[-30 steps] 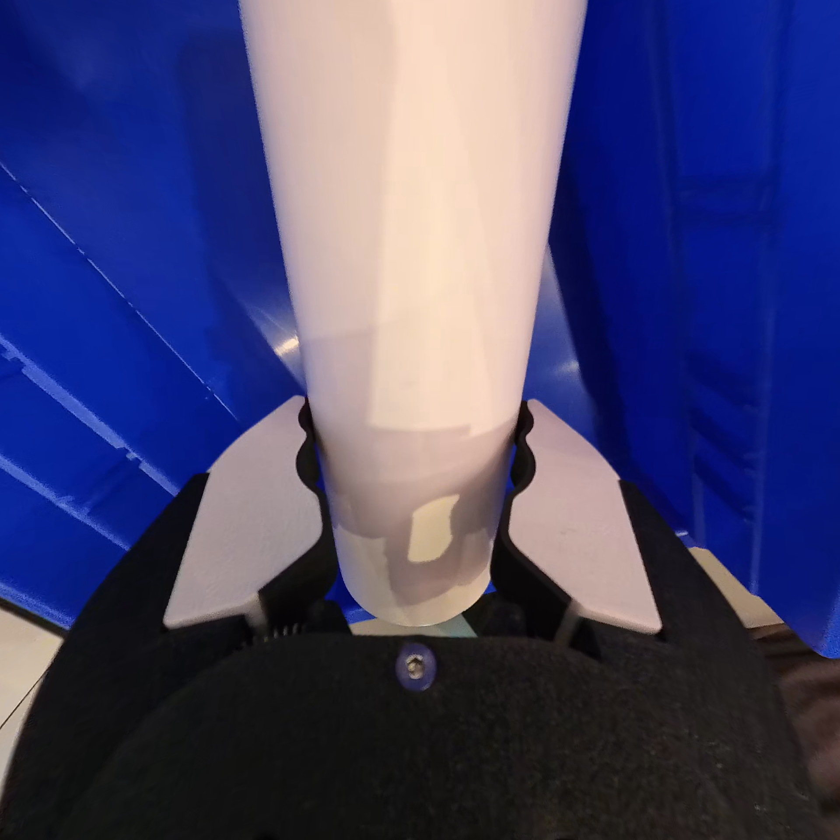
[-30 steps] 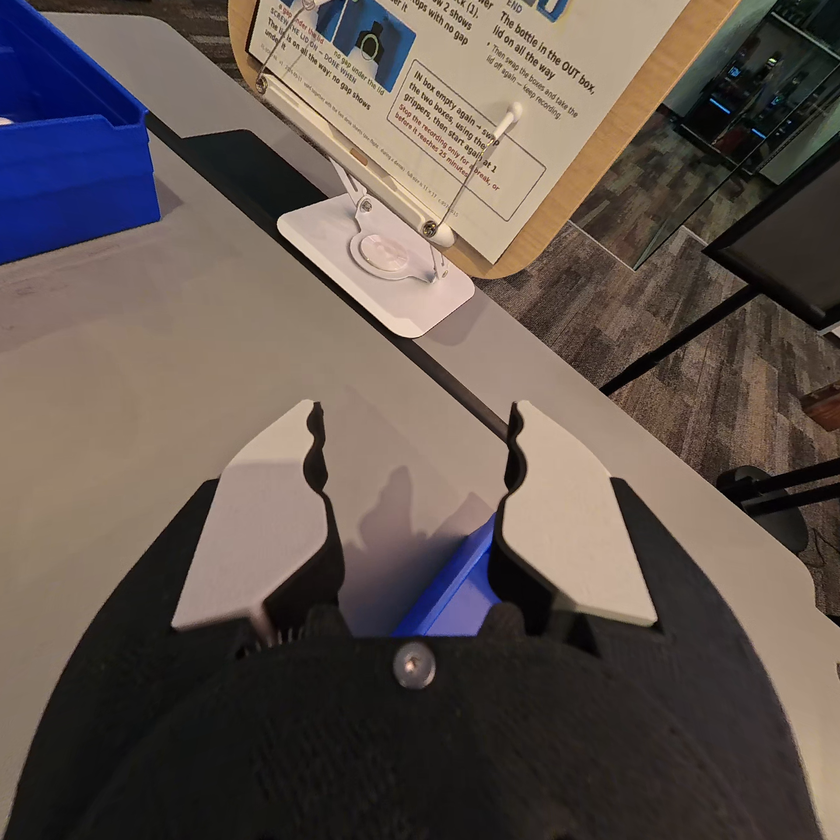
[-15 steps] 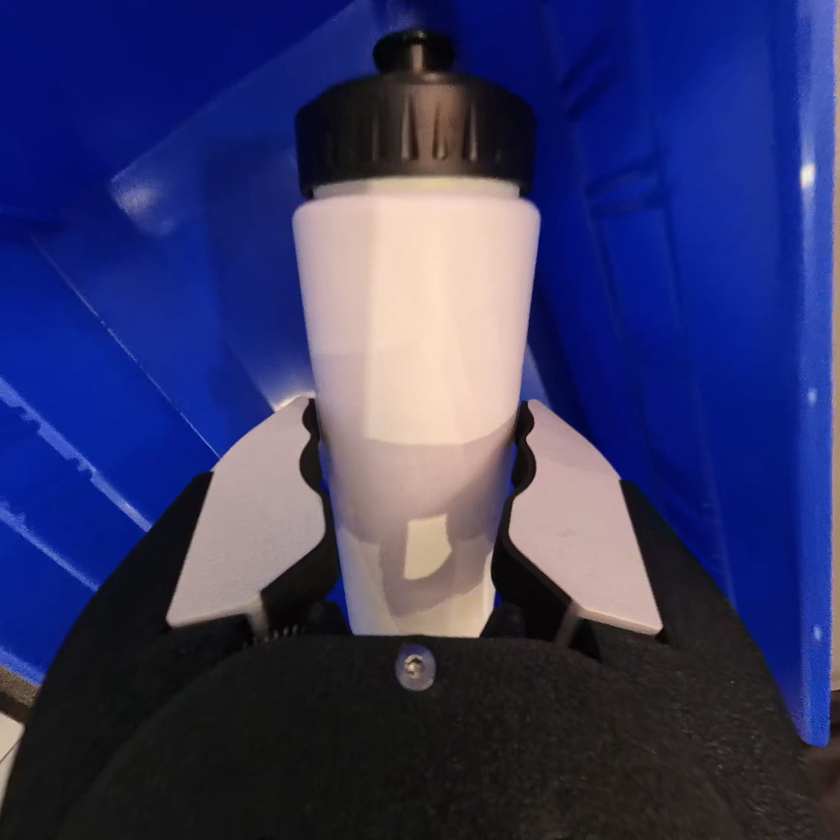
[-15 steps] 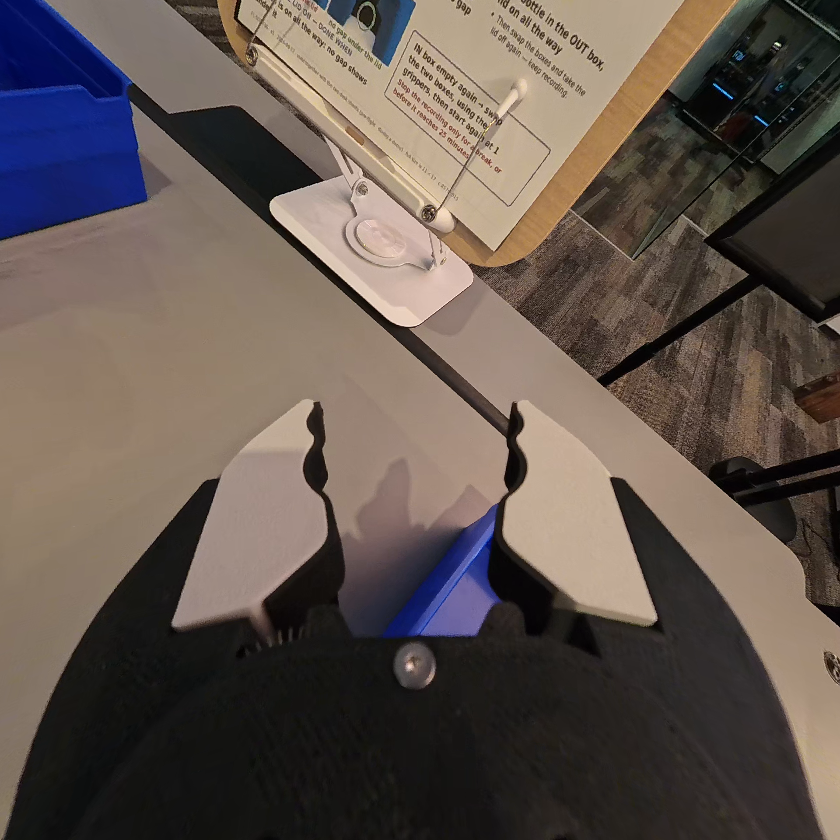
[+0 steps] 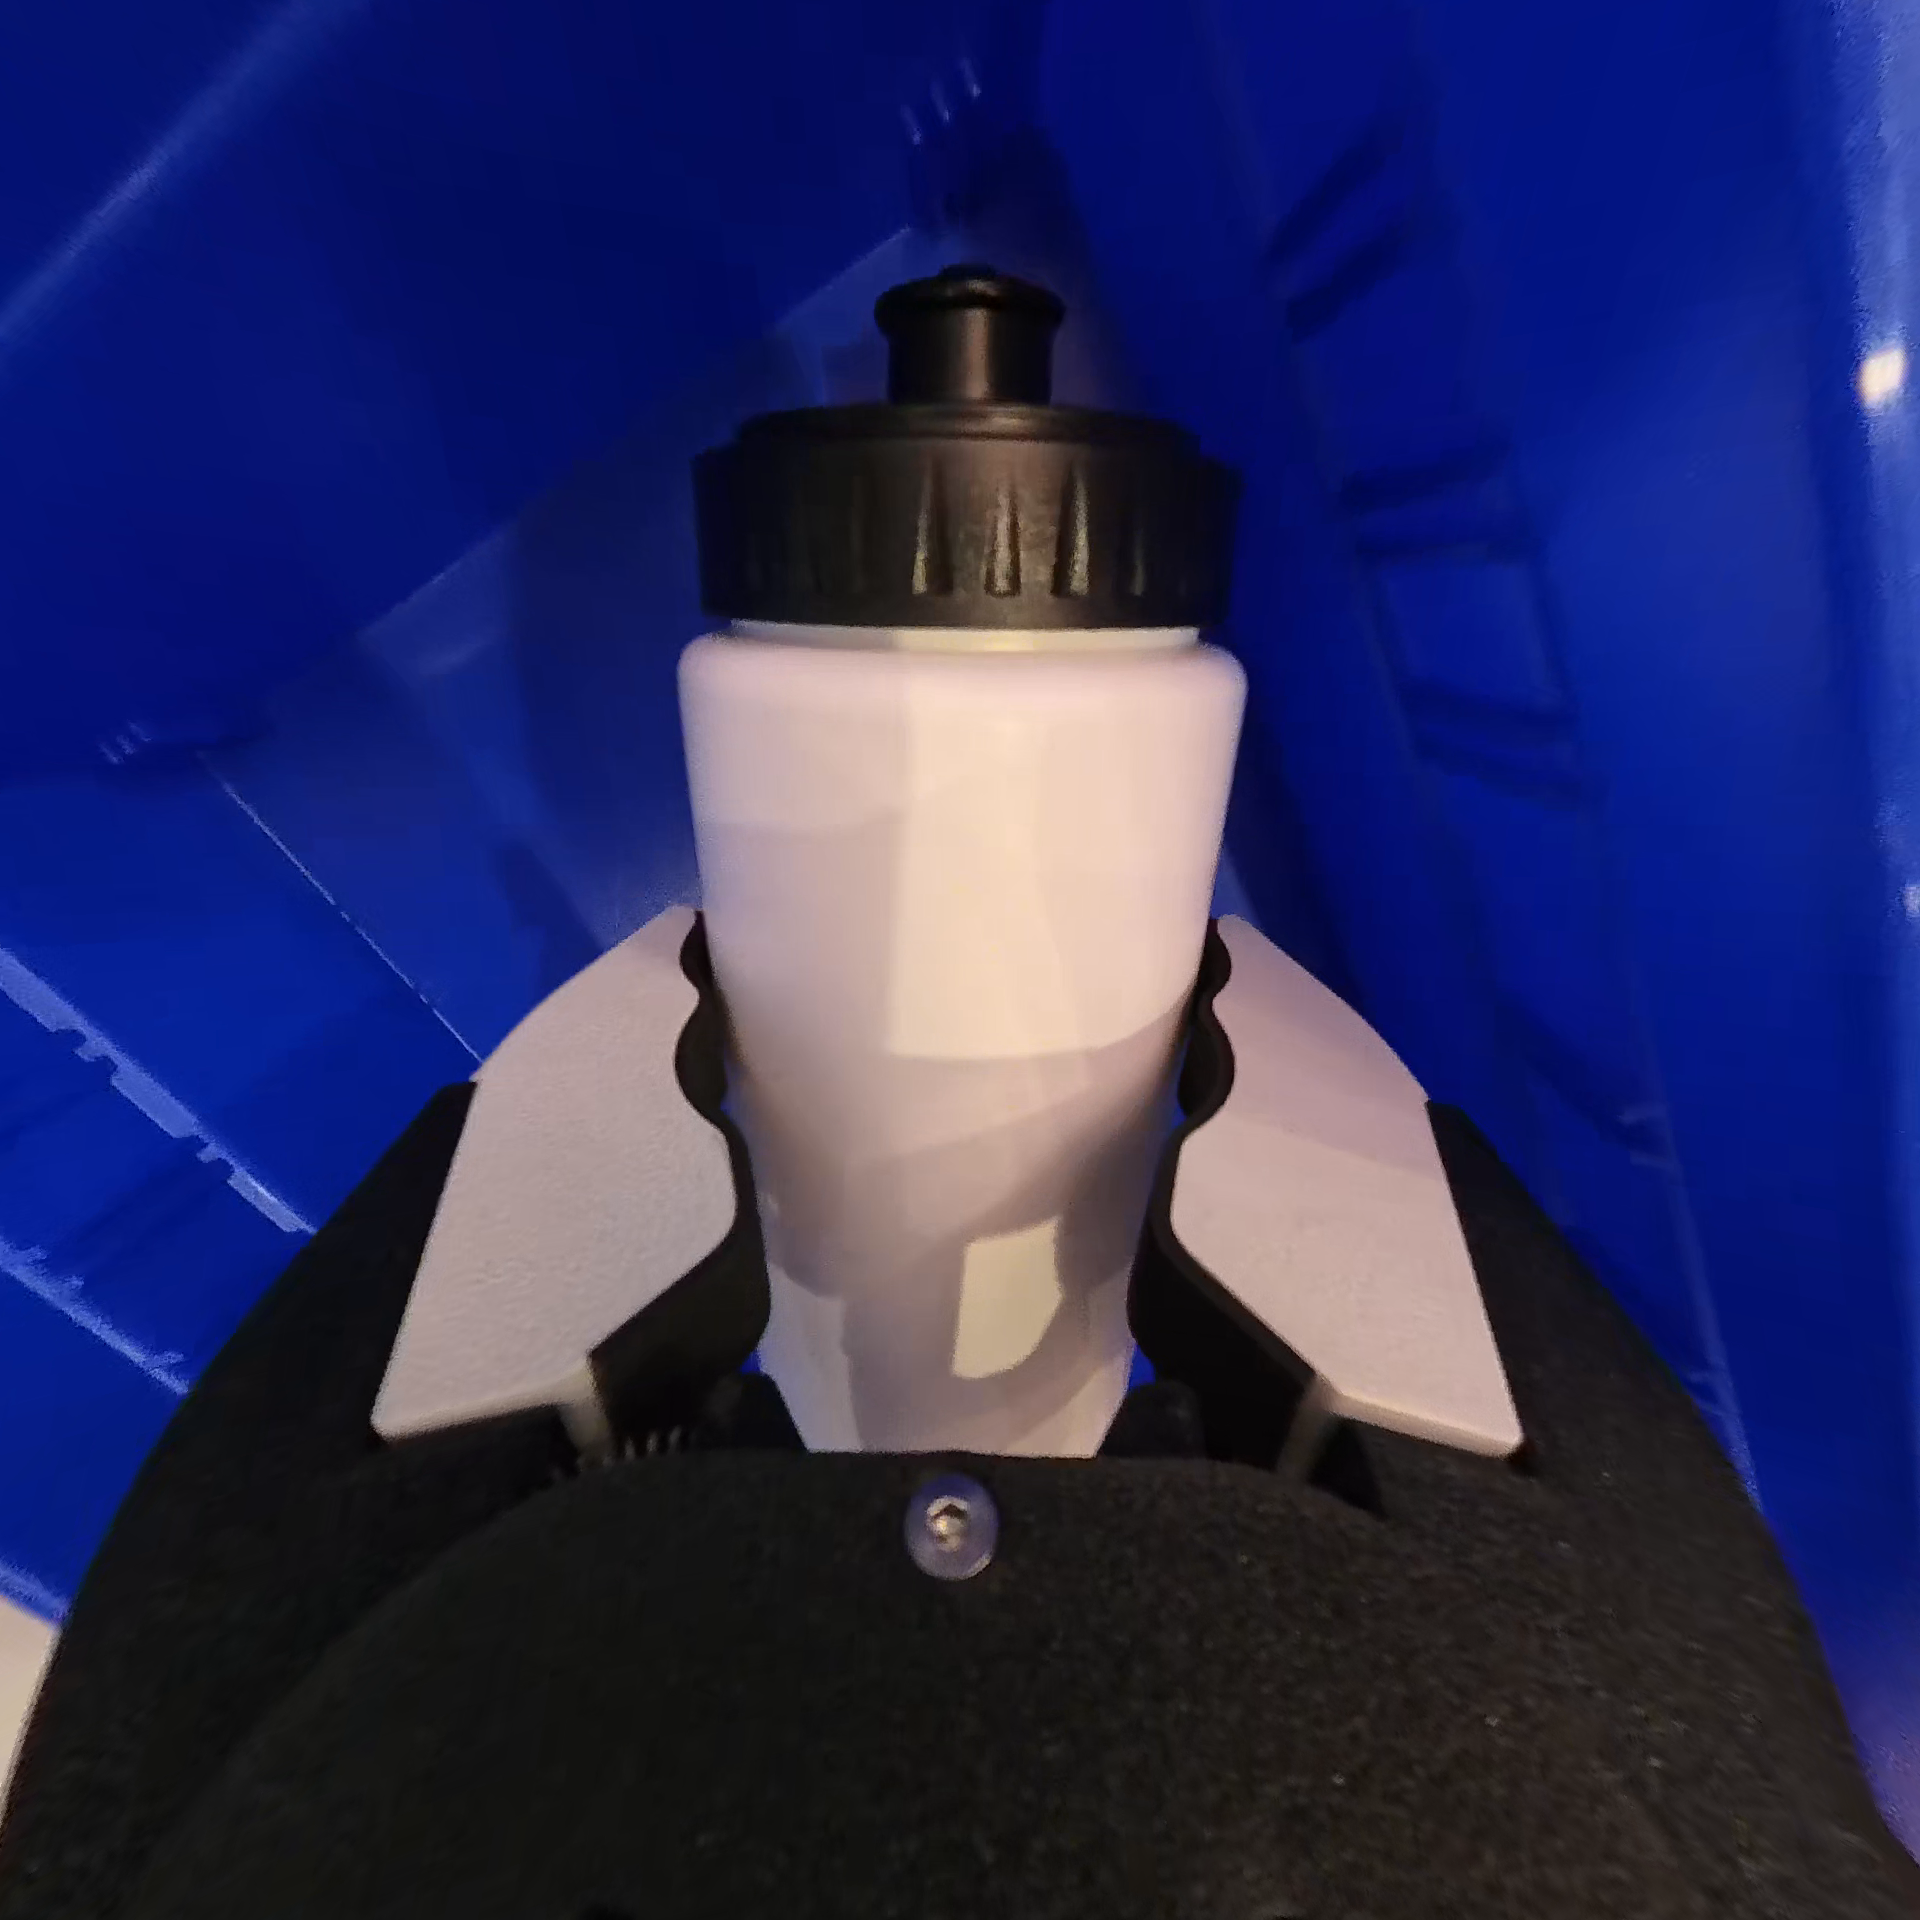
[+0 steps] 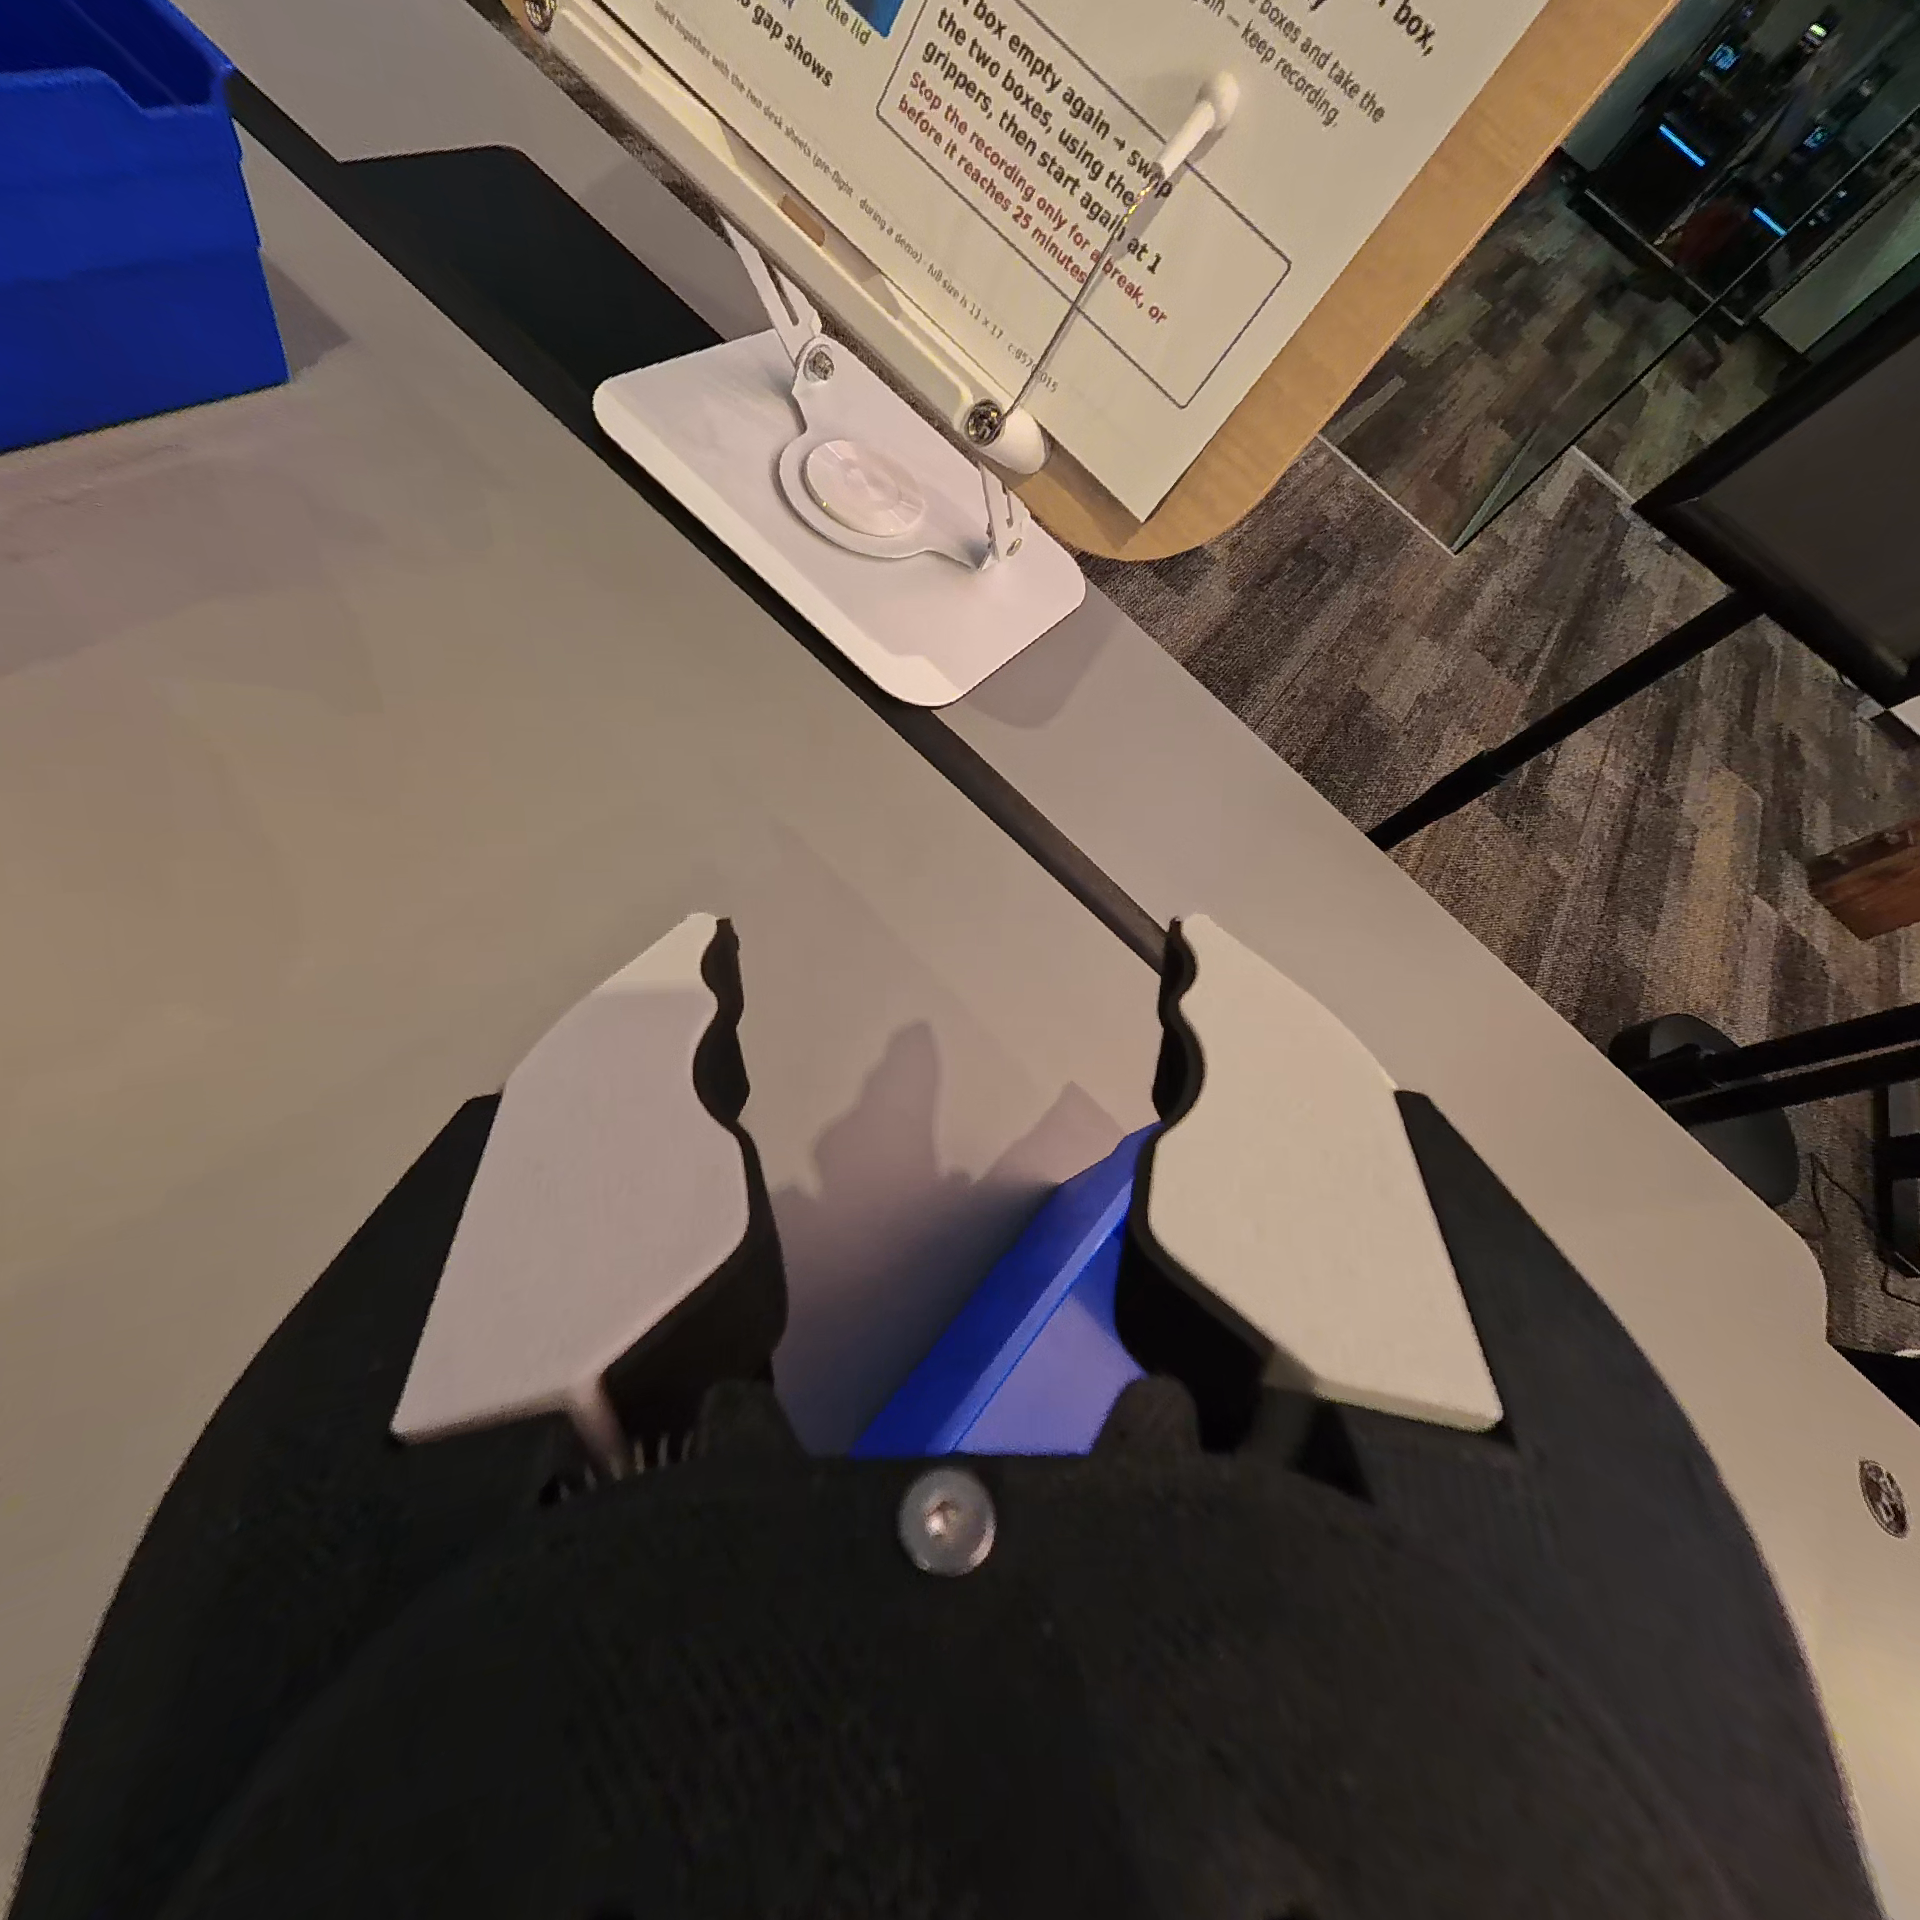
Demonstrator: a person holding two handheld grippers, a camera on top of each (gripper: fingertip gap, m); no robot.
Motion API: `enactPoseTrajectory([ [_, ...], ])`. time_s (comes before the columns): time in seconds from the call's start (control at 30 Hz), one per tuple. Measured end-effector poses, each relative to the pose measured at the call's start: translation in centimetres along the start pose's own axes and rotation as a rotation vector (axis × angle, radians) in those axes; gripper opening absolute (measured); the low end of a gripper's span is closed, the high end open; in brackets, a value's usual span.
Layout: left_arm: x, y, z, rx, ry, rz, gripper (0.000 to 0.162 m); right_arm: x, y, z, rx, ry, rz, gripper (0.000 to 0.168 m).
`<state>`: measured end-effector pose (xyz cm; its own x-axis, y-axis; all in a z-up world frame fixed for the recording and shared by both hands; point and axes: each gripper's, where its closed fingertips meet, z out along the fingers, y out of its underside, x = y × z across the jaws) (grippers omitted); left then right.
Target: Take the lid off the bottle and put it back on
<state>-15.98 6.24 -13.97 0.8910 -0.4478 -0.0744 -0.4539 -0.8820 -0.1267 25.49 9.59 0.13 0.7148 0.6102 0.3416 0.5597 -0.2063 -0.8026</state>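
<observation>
1. Left wrist view, nearest: black padded body of the left gripper [image 5: 951, 1029], with its two pale fingers [image 5: 582, 1195] flanking the lower body of the bottle [image 5: 961, 935]; the black scalloped inner pads lie against the bottle's sides, so the jaws pinch it
2. The bottle is white and translucent, runs straight forward along the line of the fingers from the root of the jaws, and widens past the fingertips to a rounded shoulder
3. Beyond the shoulder, the black ribbed lid [image 5: 966, 509] sits on the neck, with a narrow pale band showing under its rim; a black spout stands at its far end
4. Farthest in this view: the inner walls of a blue bin [image 5: 312, 520] surround the bottle on all sides; whether the bottle touches the bin cannot be told
5. Right wrist view, nearest: the right gripper [image 6: 951, 935], fingers spread with nothing between them
6. Seen between the finger roots, the corner of a near blue bin [image 6: 1039, 1340] lies just below the gripper on the grey table [image 6: 416, 779]
7. Farther along the table: a white stand base [image 6: 842, 520] carrying a tilted printed sheet [image 6: 1091, 156] on a wooden board [image 6: 1403, 291]
8. Far left: a second blue bin [image 6: 114, 239], well apart from the gripper; carpeted floor [image 6: 1455, 623] lies beyond the table edge
</observation>
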Motion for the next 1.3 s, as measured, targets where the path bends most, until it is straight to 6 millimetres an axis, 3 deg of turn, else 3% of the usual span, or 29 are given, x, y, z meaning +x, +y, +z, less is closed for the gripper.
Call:
enactPoseTrajectory([
  [0.17,-0.6,0.5,-1.0,0.02,-0.062,0.015,0.087,0.0,0.1,-0.1,0.002,-0.003,0.005,0.079],
  [0.5,-0.5,-0.4,-6.1,0.223,-0.08,-0.013,0.087,-0.3,-0.1,-0.1,0.001,-0.007,-0.016,0.079],
  [0.6,-0.4,-0.7,-8.5,0.312,-0.082,-0.016,0.087,-0.3,-0.2,-0.2,0.008,-0.003,-0.02,0.079],
  [0.7,0.5,-1.3,-12.8,0.493,-0.038,-0.012,0.087,-0.3,-0.4,-0.4,0.016,0.001,-0.021,0.079],
  [0.77,2.3,-1.9,-16.6,0.664,0.043,0.012,0.087,-0.3,-0.6,-0.4,0.025,0.001,-0.02,0.079],
  [0.87,7.8,-2.3,-21.5,0.869,0.265,0.148,0.087,-0.4,-1.0,-0.5,0.044,0.002,-0.025,0.079],
  [1.0,15.8,-2.7,-25.3,1.031,0.595,0.313,0.087,-0.1,-2.3,-1.2,0.127,0.053,-0.053,0.078],
  [1.13,21.5,-4.9,-25.1,1.153,0.748,0.341,0.087,0.4,-5.0,-3.3,0.313,0.097,-0.044,0.078],
  [1.23,24.5,-6.9,-22.4,1.228,0.731,0.314,0.087,-0.6,-6.7,-5.0,0.462,-0.018,0.024,0.078],
  [1.3,26.2,-7.7,-20.2,1.242,0.705,0.313,0.087,-2.7,-7.6,-6.0,0.541,-0.218,0.087,0.078],
])
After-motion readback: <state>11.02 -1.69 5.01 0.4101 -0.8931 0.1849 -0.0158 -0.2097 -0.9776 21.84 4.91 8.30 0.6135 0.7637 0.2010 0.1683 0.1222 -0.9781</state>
